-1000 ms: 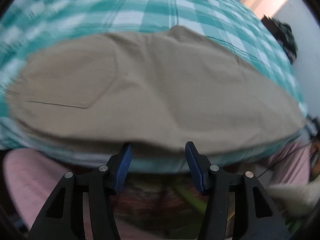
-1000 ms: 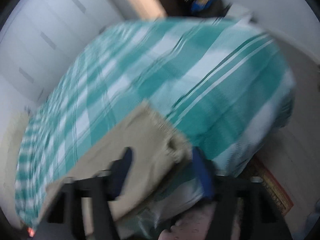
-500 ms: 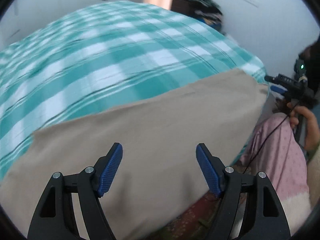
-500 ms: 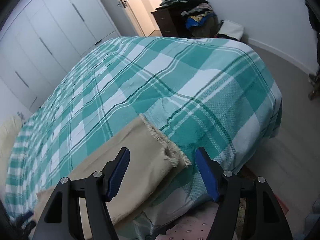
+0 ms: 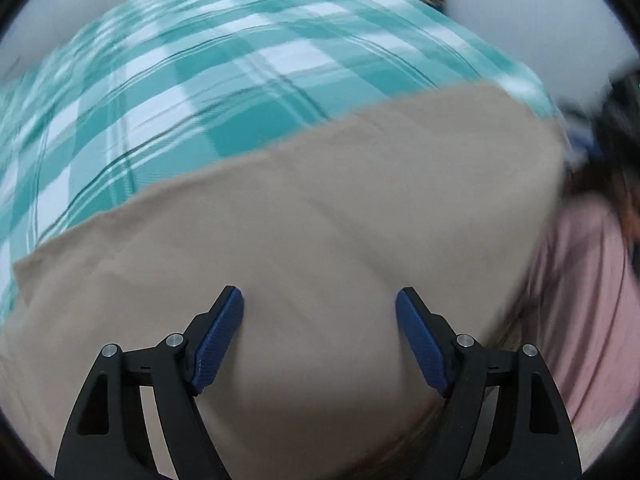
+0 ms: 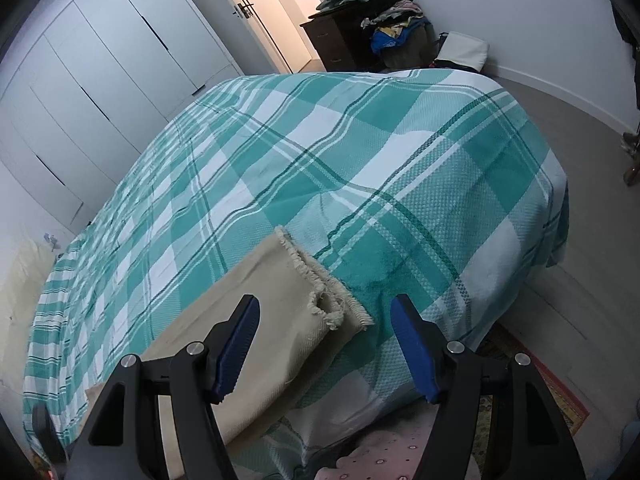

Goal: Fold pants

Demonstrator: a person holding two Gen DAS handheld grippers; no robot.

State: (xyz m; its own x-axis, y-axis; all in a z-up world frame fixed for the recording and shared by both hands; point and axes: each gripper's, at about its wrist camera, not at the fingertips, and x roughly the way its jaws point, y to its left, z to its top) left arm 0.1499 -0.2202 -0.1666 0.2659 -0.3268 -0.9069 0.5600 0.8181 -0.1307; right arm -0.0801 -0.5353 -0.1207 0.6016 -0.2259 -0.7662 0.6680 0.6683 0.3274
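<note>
One pair of tan pants (image 6: 256, 320), laid along the near edge of the bed (image 6: 400, 184), already doubled lengthwise by the look of it, frayed hems (image 6: 320, 280) stacked toward the bed's near right corner.

Left gripper (image 5: 319, 322): jaws wide apart, hovering over the middle of the cloth, holding nothing. Left view is smeared, so I cannot tell whether the pads touch the fabric.

Right gripper (image 6: 325, 334): jaws spread, straddling the hem end from above, nothing pinched.

Risks, as I judge them:
- Hem layers are uneven, one curled up; a pinch here may catch only the top layer and the fold would come out skewed.
- Pants lie close to the bed's near edge; a drag toward me could pull them over the side.
- Closing too deep may grab the checked bedspread (image 6: 460, 168) along with the cloth.

Surroundings: white wardrobe (image 6: 120, 72) beyond the far edge, dark dresser (image 6: 332, 44) piled with clothes (image 6: 384, 4) past the far corner, patterned rug (image 6: 560, 396) on the floor.

Writing, brands, labels: none legible in either view.
</note>
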